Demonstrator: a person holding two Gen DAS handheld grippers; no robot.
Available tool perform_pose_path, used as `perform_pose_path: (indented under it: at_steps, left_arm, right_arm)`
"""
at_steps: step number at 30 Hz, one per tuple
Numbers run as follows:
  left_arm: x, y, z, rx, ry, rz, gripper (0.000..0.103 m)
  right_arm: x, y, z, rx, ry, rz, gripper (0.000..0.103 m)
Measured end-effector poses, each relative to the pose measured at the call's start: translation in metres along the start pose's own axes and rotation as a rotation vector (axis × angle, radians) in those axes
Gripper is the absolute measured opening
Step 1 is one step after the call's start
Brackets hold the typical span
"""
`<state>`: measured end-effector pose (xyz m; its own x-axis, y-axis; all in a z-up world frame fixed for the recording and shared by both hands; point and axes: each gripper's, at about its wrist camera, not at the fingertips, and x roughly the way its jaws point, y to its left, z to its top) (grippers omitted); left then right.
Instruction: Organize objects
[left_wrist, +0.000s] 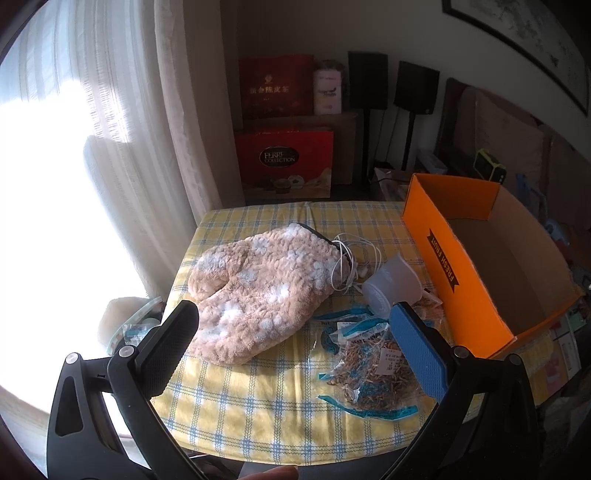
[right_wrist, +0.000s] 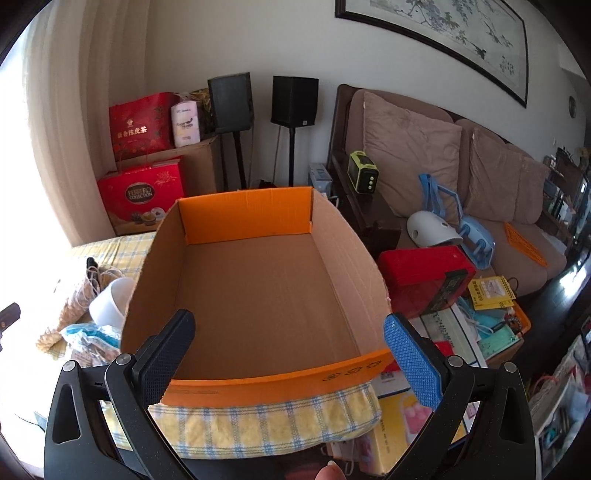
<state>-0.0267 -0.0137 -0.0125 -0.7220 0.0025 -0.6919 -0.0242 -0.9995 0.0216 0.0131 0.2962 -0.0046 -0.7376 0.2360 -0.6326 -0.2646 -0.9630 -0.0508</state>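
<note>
On the yellow checked table (left_wrist: 258, 398) lie a fluffy beige pouch with white flowers (left_wrist: 258, 288), a white cable (left_wrist: 351, 258), a tipped white cup (left_wrist: 391, 284) and clear bags of dried herbs (left_wrist: 373, 369). The orange cardboard box (left_wrist: 439, 258) stands at the table's right, its inside bare. My left gripper (left_wrist: 295, 332) is open above the table's near part, holding nothing. My right gripper (right_wrist: 288, 339) is open over the near wall of the orange box (right_wrist: 273, 384), also holding nothing. The cup (right_wrist: 110, 299) and bags (right_wrist: 92, 339) show left of the box.
Sheer curtains (left_wrist: 110, 147) hang at the left. Red gift boxes (left_wrist: 284, 162) and two black speakers (left_wrist: 369, 79) stand behind the table. A brown sofa (right_wrist: 480, 177) with cushions is at the right, with a red case (right_wrist: 424, 277) and clutter beside the table.
</note>
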Motion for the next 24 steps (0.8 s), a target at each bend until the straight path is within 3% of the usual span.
perform_pose_path:
  at_steps: [6,13,16,21,24]
  left_arm:
    - [0.012,0.016,0.002,-0.062,0.036,-0.049,0.103]
    - [0.023,0.031,0.006,-0.074,0.029,-0.026,0.102]
    - [0.028,0.041,0.005,-0.091,0.044,-0.038,0.100]
    - [0.031,0.044,0.003,-0.102,0.061,-0.073,0.098]
    - [0.031,0.032,0.005,-0.078,0.072,-0.109,0.094]
  right_arm:
    - [0.027,-0.050,0.004,0.044,0.052,-0.063,0.103]
    - [0.061,-0.084,0.011,0.072,0.115,-0.062,0.101]
    - [0.081,-0.094,0.013,0.067,0.162,-0.065,0.091]
    - [0.113,-0.102,0.007,0.069,0.280,-0.050,0.055]
    - [0.120,-0.102,0.001,0.066,0.313,-0.034,0.044]
